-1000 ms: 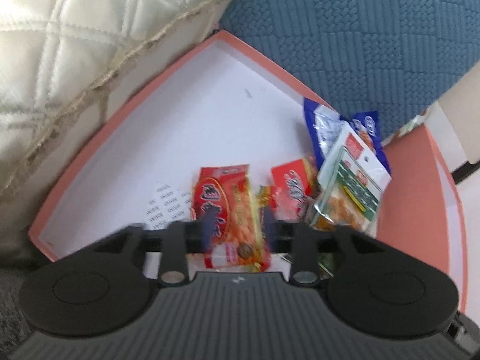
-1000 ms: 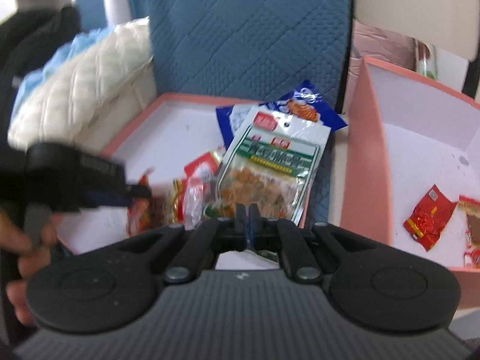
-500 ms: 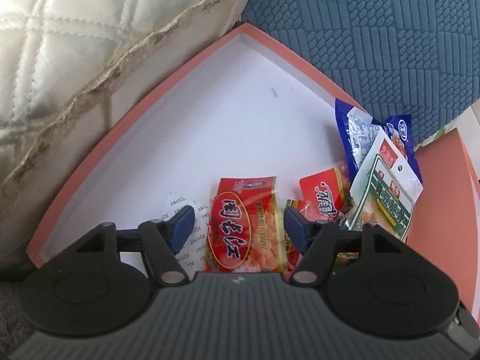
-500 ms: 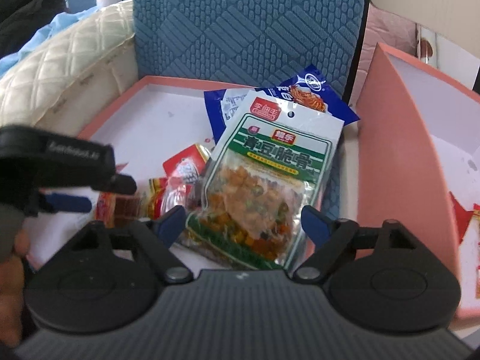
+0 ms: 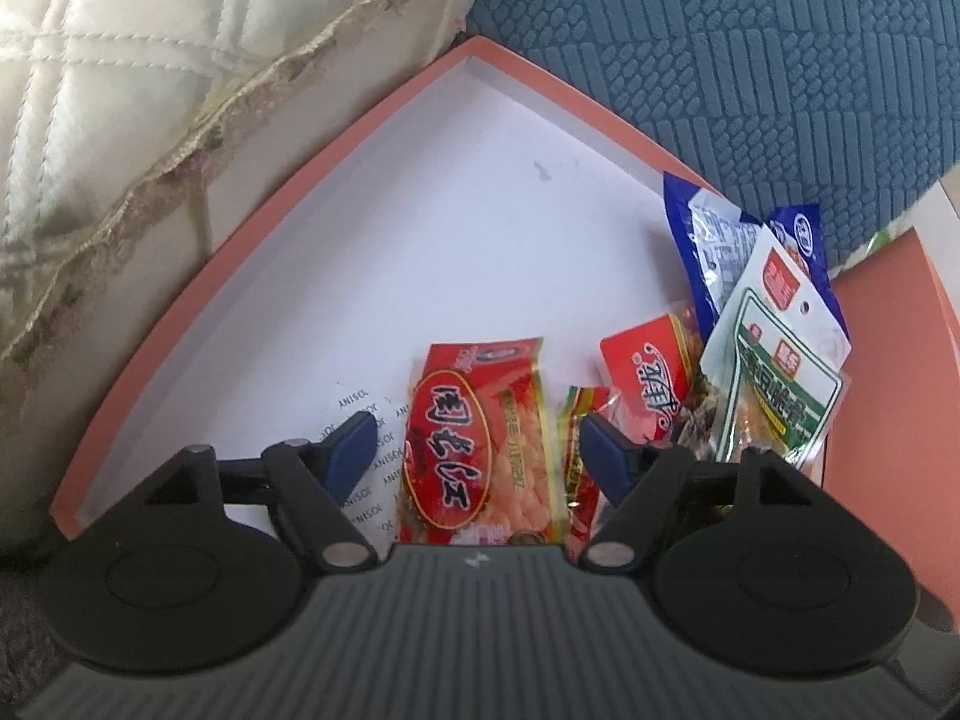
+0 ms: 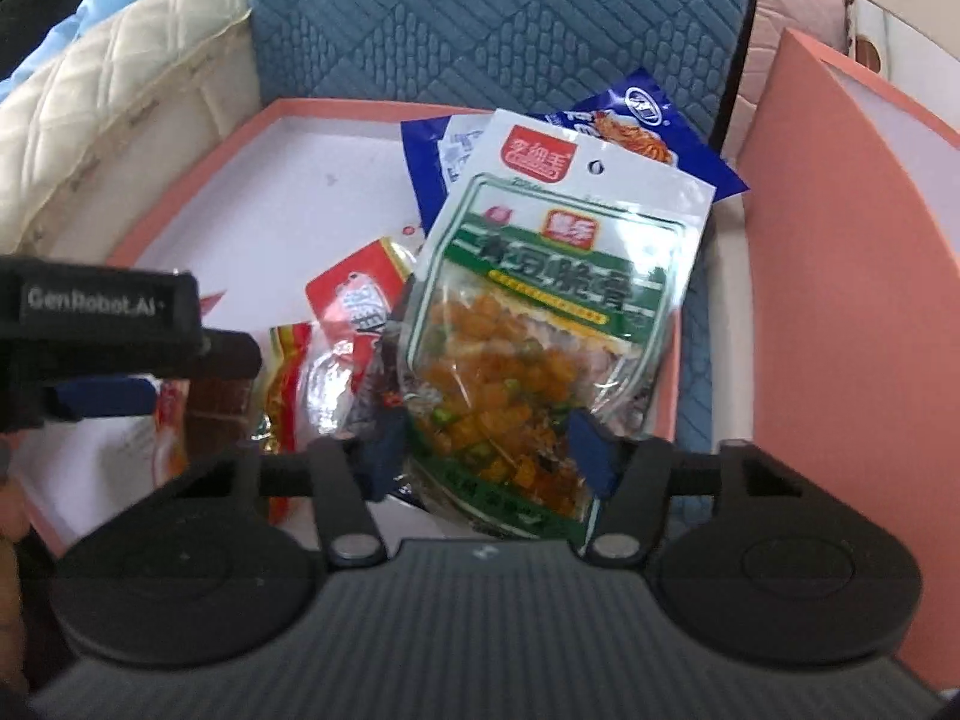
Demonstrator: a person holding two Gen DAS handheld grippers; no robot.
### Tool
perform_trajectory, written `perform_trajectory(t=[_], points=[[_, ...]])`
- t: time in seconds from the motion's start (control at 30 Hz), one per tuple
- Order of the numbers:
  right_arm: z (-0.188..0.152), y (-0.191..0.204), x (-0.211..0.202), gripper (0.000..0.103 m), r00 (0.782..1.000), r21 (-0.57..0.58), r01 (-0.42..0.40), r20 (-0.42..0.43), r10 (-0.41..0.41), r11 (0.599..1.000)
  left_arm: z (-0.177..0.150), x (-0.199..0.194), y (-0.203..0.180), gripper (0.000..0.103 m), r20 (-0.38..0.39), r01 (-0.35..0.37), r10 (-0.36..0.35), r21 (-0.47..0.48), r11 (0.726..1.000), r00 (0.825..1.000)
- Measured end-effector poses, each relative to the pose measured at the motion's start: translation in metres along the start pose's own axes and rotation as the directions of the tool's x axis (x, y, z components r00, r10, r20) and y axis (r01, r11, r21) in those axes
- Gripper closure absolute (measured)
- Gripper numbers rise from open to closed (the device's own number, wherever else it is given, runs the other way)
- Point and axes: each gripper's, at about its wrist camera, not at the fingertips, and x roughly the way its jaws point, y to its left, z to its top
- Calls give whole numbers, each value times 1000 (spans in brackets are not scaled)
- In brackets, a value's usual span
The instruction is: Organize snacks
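Observation:
A red snack packet (image 5: 474, 444) lies flat in the pink box (image 5: 240, 252), between the blue pads of my left gripper (image 5: 480, 456). Those jaws are opening and the pads stand clear of it. Beside it lie a small red packet (image 5: 648, 372), a green-and-white pouch (image 5: 774, 384) and a blue pouch (image 5: 702, 240). In the right wrist view the green-and-white pouch (image 6: 540, 312) leans on the blue pouch (image 6: 648, 114). My right gripper (image 6: 487, 456) straddles its lower end. These jaws are closing, with the pads at the pouch's side edges and no squeeze showing.
A quilted cream cushion (image 5: 150, 120) presses against the box's left wall, and a blue textured cushion (image 5: 750, 60) stands behind it. A second pink box (image 6: 840, 240) stands on the right. The left gripper's finger (image 6: 228, 354) and a hand (image 6: 9, 540) reach in from the left.
The left jaws let go of the red packet and spread; it now lies flat. The right gripper went from shut to wide, then narrowed, and came down closer to the green-and-white pouch.

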Motion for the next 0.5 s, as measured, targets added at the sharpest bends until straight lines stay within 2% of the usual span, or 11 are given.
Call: perform_trajectory(t=[0.1,0.3,0.43,0.5], points=[[-2,-1,-7,59,1000,4,-6,16,6,1000,-2,2,-8,24,7,-22,21,63,998,1000],[-3,-11,-18,60,999,42,-9,32,8,999,-11,3,-23,26,51,-102,93,195,976,994],[-6,-16,-24,60,999,67,-35,40,32,997,-15,3,-26,48,94,-161,143,239,958,985],[-8,-14,-26,60,998,48,-36,44,34,998,-16,1,-24,49,101,-159,138,231,960,985]])
